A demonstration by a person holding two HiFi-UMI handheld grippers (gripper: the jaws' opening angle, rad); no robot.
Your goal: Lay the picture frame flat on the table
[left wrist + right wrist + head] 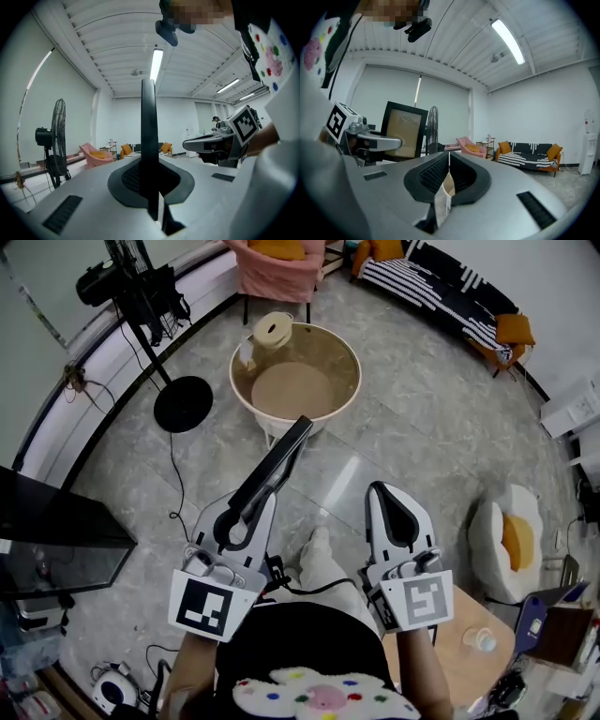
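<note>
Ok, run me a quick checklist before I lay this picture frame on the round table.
1. Left gripper shut on the picture frame: ok.
2. Right gripper shut and empty: ok.
3. Picture frame lying flat: not ok, held on edge in the air.
4. Middle of the round table bare: ok.
5. Cream roll at the far rim, out of the way: ok.

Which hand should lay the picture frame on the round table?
Left. The left hand-held gripper grips the picture frame, which points toward the table; the right hand-held gripper is shut and empty.
</note>
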